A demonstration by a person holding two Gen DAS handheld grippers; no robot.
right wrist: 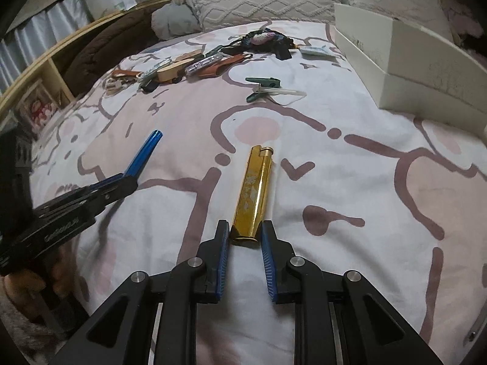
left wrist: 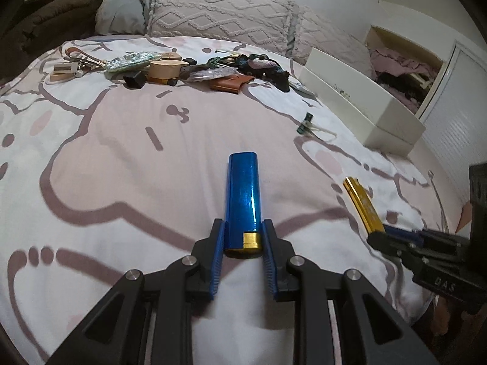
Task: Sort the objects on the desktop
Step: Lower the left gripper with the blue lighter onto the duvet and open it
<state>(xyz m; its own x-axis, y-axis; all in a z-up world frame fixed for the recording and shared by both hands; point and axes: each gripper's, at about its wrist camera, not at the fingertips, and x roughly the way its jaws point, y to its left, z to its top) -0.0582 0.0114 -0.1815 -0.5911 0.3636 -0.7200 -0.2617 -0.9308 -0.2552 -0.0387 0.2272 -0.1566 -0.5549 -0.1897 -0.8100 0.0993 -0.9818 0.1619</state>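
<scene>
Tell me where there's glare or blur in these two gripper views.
Left wrist view: a bright streak of glare runs down the shiny blue metal lighter. Right wrist view: the glossy gold metal lighter mirrors light, and the left gripper at the frame edge looks smeared.

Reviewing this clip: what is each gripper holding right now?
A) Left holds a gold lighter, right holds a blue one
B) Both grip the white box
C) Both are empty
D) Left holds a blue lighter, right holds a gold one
D: the left gripper is closed on the blue lighter, and the right gripper is closed on the gold lighter, both above the bedspread.
</scene>
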